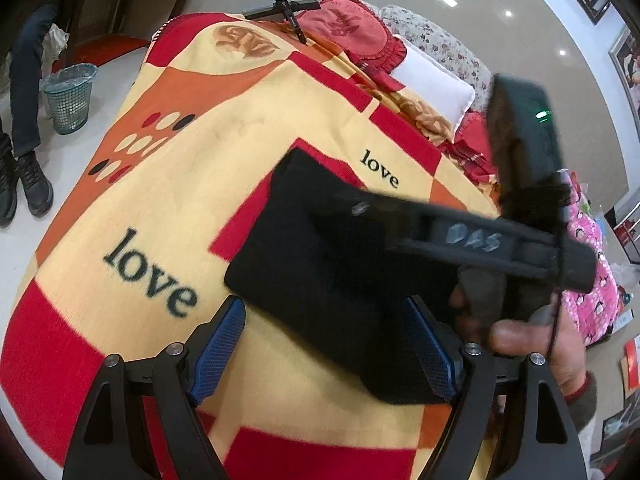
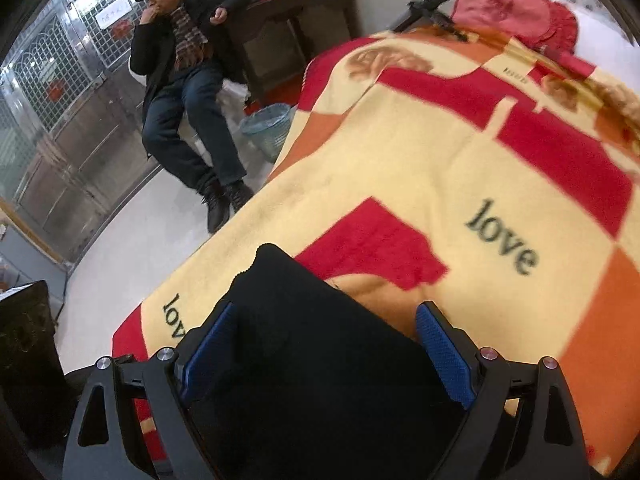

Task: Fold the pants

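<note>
The black pants [image 1: 320, 264] lie folded into a compact rectangle on the yellow, red and orange "love" blanket [image 1: 192, 184]. My left gripper [image 1: 324, 352] is open, its blue pads [image 1: 218, 354] standing either side of the near end of the bundle. The right gripper's body [image 1: 480, 236], held in a hand, crosses above the pants in the left wrist view. In the right wrist view my right gripper [image 2: 324, 344] is open, with the pants [image 2: 312, 352] lying between its blue pads [image 2: 442, 354]. I cannot tell whether either touches the cloth.
Red pillows [image 1: 352, 28], a white pillow [image 1: 436, 84] and a black stand [image 1: 288, 10] sit at the bed's far end. A green bin [image 1: 70, 96] stands on the floor. A seated man [image 2: 184, 80] is beside the bed. A pink quilt [image 1: 592, 264] lies at the right.
</note>
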